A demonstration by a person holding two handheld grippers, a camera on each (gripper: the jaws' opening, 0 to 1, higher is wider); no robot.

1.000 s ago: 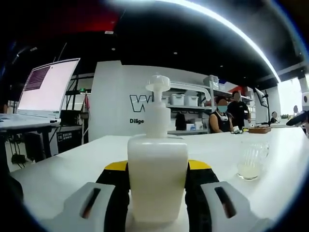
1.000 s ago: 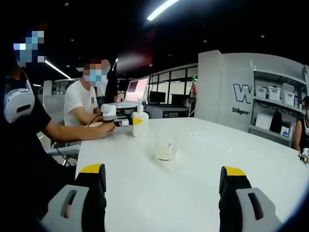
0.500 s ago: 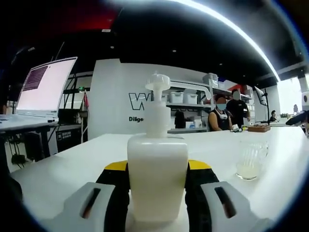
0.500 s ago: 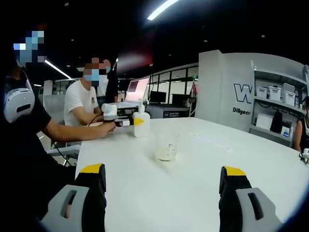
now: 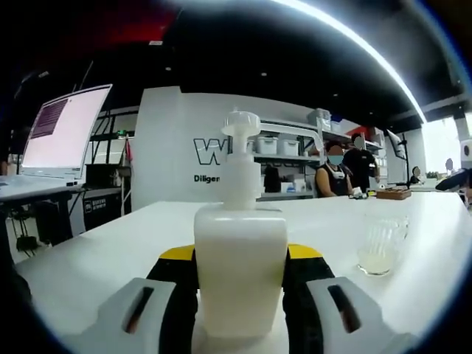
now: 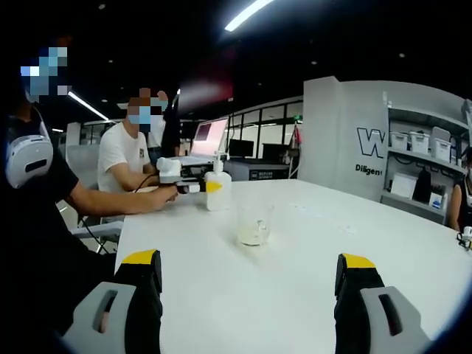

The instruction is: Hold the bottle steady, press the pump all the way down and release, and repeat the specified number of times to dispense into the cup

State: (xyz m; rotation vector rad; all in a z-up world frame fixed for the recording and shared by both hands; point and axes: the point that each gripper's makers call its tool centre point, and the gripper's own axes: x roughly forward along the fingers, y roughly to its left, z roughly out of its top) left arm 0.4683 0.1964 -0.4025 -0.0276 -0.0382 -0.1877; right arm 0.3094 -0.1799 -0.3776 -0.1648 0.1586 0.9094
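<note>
A white pump bottle stands on the white table, clamped between the jaws of my left gripper; its pump head is up. The same bottle appears far across the table in the right gripper view, with the left gripper on it. A clear glass cup with a little pale liquid sits to the bottle's right; the cup stands mid-table in the right gripper view. My right gripper is open, well short of the cup, with nothing between its jaws.
A laptop with a lit screen stands at the left. A person in a white shirt sits behind the bottle, an arm stretched along the table edge. People and shelves stand in the background.
The left gripper view has shifted slightly, the background sliding left and the bottle sitting a bit further right in the right gripper view. The right gripper has stayed put.
</note>
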